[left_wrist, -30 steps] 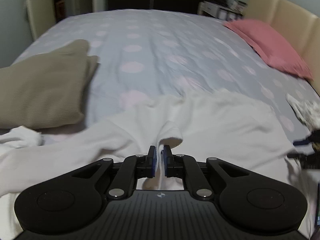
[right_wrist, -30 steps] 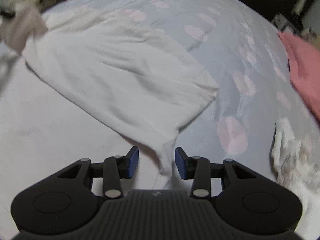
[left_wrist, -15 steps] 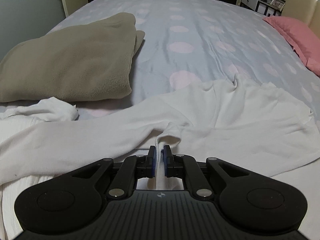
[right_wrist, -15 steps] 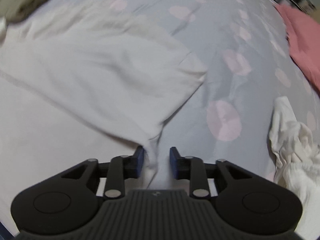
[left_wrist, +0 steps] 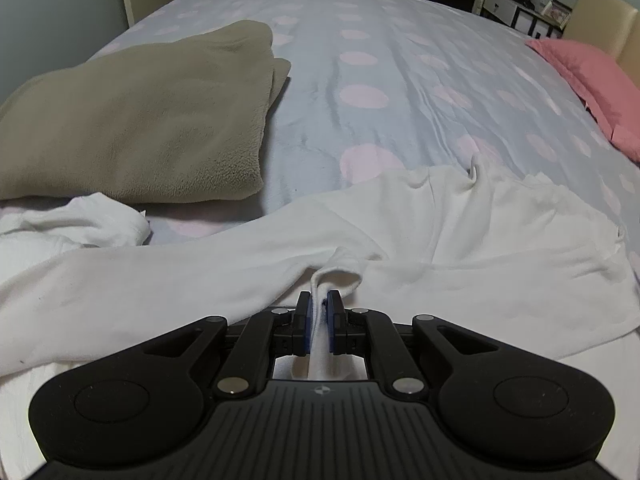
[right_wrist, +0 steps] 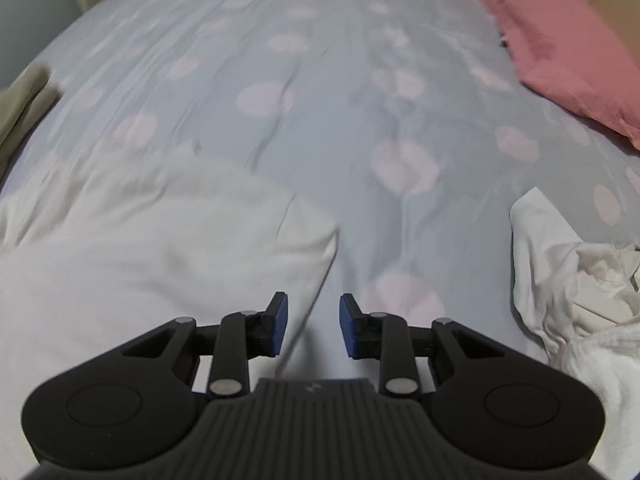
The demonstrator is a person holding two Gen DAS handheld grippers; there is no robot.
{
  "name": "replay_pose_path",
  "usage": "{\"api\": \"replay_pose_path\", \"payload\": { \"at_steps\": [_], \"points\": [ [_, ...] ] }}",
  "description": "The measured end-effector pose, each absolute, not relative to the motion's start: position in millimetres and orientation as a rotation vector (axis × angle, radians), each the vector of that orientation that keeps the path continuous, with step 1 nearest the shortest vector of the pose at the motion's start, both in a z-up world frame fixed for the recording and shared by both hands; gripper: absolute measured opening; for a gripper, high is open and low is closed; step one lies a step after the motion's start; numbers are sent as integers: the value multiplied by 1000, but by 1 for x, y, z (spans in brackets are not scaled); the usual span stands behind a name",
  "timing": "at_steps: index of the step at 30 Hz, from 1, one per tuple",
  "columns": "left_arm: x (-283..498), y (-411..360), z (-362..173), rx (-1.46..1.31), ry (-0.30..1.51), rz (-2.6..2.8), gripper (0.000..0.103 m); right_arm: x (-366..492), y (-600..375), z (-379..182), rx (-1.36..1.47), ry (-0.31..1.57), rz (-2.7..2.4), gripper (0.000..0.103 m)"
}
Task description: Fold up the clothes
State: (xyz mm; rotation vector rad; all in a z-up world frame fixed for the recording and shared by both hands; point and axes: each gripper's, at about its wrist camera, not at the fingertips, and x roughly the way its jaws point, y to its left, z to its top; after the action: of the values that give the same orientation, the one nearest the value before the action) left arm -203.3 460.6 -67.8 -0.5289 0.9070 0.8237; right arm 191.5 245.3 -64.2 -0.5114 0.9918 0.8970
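Observation:
A white long-sleeved garment lies spread across the near part of the bed. My left gripper is shut on a raised fold of it, and the cloth runs down between the blue pads. In the right wrist view the same garment fills the lower left. My right gripper hovers over its right edge with the jaws apart. That edge runs down just beside the left pad, and nothing is pinched.
A folded olive fleece lies at the left, with a small white cloth beside it. Crumpled white clothes are piled at the right. A pink pillow rests at the far right on the dotted grey bedcover.
The right gripper's jaws narrowed, rolled and slid right, so the garment corner once between them now lies beside the left pad. The left gripper stayed shut on the fold and swung left.

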Motion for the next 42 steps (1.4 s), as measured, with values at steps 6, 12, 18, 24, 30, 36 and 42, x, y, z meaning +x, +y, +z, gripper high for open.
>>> {"api": "replay_pose_path", "payload": {
  "at_steps": [6,12,18,24,30,36,42],
  "points": [
    [-203,461,-70,-537,907,820,5,209,270,-82,-345,1035,832,31],
    [-201,464,-70,-547,903,814,5,215,284,-103,-345,1053,783,11],
    [-199,465,-55,-504,800,847,4,230,266,-88,-272,981,670,3],
    [-184,472,-59,-501,829,886,4,237,256,-90,-233,981,629,3],
    [-176,474,-70,-467,892,890,4,237,253,-88,-223,979,639,3],
    [-179,474,-80,-475,913,888,20,231,250,-87,-284,997,666,10],
    [-181,467,-68,-447,888,897,29,215,225,-75,-275,1100,776,10]
  ]
}}
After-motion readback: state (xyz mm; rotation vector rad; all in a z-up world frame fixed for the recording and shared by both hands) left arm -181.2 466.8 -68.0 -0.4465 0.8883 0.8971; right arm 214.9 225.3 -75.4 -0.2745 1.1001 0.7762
